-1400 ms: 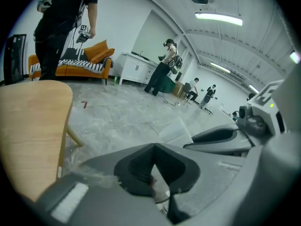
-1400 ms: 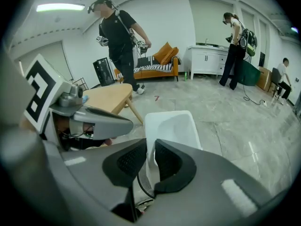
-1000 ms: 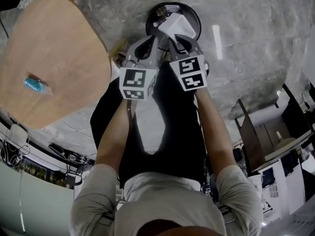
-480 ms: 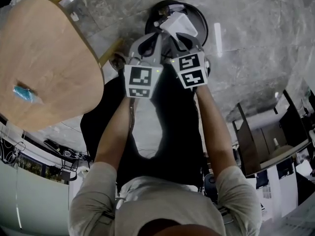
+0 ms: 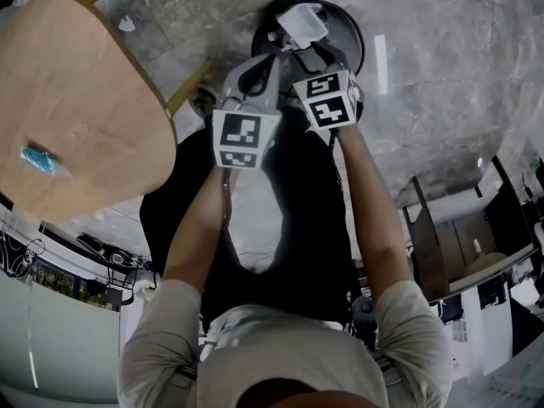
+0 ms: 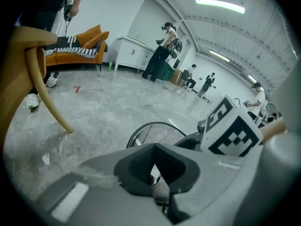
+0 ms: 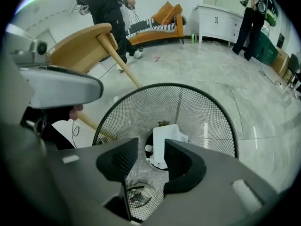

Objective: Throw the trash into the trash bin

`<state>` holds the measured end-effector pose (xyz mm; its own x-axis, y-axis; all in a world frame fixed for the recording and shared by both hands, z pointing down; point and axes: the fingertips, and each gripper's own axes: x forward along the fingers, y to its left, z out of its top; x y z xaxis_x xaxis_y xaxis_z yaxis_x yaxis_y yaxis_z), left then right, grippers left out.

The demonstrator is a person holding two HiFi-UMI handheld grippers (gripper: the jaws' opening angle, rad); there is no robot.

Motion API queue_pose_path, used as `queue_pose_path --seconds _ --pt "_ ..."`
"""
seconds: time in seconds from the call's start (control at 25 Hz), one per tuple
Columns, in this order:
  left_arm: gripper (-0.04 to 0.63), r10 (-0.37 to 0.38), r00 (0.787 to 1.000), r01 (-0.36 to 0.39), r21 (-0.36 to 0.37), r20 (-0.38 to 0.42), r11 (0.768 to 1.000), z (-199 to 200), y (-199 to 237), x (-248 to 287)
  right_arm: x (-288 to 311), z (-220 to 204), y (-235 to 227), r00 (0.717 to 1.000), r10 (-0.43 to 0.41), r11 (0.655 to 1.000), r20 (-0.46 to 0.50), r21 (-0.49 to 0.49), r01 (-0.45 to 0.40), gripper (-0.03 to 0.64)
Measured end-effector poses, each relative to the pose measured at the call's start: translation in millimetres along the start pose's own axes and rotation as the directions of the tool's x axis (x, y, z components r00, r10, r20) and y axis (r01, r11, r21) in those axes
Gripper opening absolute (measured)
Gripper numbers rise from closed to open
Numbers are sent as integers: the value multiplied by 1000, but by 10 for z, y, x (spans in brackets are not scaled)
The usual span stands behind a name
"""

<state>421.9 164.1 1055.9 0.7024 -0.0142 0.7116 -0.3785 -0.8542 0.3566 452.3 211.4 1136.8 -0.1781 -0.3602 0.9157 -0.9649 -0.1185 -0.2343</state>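
A black mesh trash bin [image 5: 353, 34] stands on the marble floor straight ahead of me. Inside it lies a white boxy piece of trash [image 5: 303, 21], seen down in the bin [image 7: 188, 107] as the white piece [image 7: 168, 132]. My right gripper [image 5: 311, 53] hangs over the bin's near rim. Its jaws have just been opening and now stand apart, the pads clear of the white piece below the right gripper [image 7: 151, 145]. My left gripper [image 5: 258, 63] is beside it at the bin's left edge [image 6: 150, 133]. The left gripper [image 6: 153, 147] has its tips together with nothing seen gripped.
A round wooden table [image 5: 76, 100] stands to the left, with a small blue item [image 5: 38, 160] on it and a slanted leg [image 5: 189, 87] near the bin. A dark wrapper [image 7: 136, 197] lies on the bin's bottom. Several people and an orange sofa [image 6: 80, 44] are far off.
Both grippers came down toward the bin. The white trash left the right gripper's jaws, which opened, and it now lies inside the bin.
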Motion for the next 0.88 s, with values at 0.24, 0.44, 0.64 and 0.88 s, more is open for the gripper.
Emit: queue_pose_path --seconds 0.24,0.44,0.64,0.88 --pt "18 3 1000 -4 8 23 1000 424 -202 -504 -796 432 24 990 -45 999 131 19 42 8" --pt "18 8 997 -8 7 71 1000 975 -398 -995 -1620 939 257 974 -48 998 223 -35 57 8" --pt "18 22 993 -23 5 119 1000 1523 -558 -1470 -2475 1477 544 936 -55 997 346 -32 70 8" --pt "18 49 974 -53 14 220 998 2338 -697 -2358 -3562 2142 1033 866 -60 993 496 -55 100 8"
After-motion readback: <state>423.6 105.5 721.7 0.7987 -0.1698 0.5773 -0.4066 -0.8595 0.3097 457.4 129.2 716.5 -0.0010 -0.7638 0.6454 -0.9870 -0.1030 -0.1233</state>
